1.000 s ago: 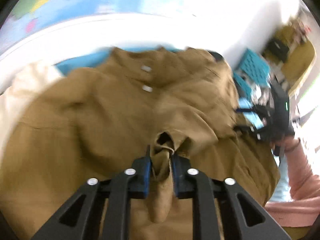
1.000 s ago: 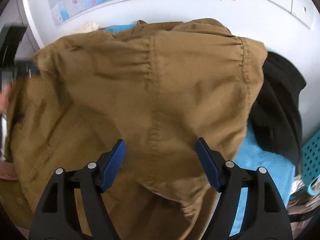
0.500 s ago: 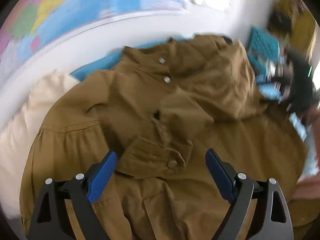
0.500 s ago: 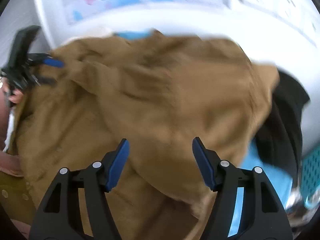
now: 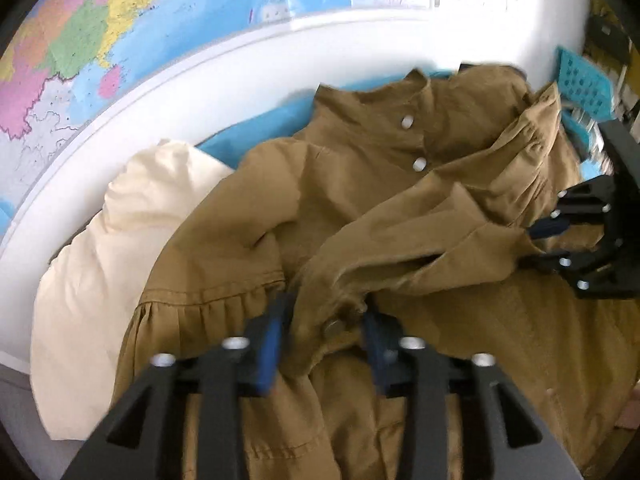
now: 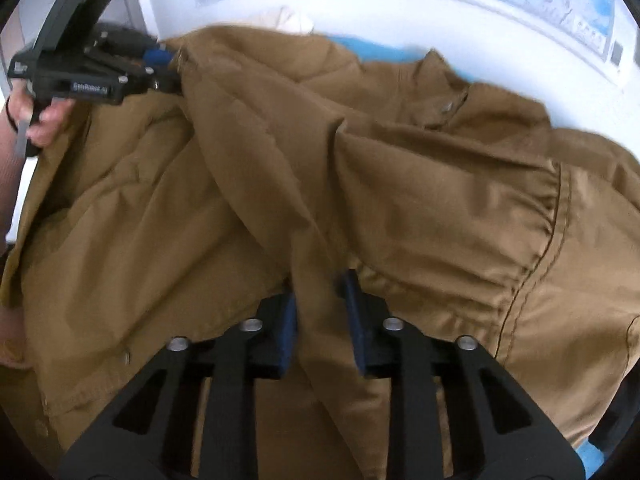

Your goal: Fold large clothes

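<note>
Brown garment (image 5: pixel 360 208) | left gripper (image 5: pixel 326 320) closing on cuff | right gripper (image 6: pixel 320 300) closing on fold

Pale lettering on the left gripper (image 6: pixel 176 70) body, too blurred to read; wall map (image 5: pixel 120 40) labels illegible.

Tan buttoned garment (image 5: pixel 360 208), rumpled, sleeve folded across front
</note>
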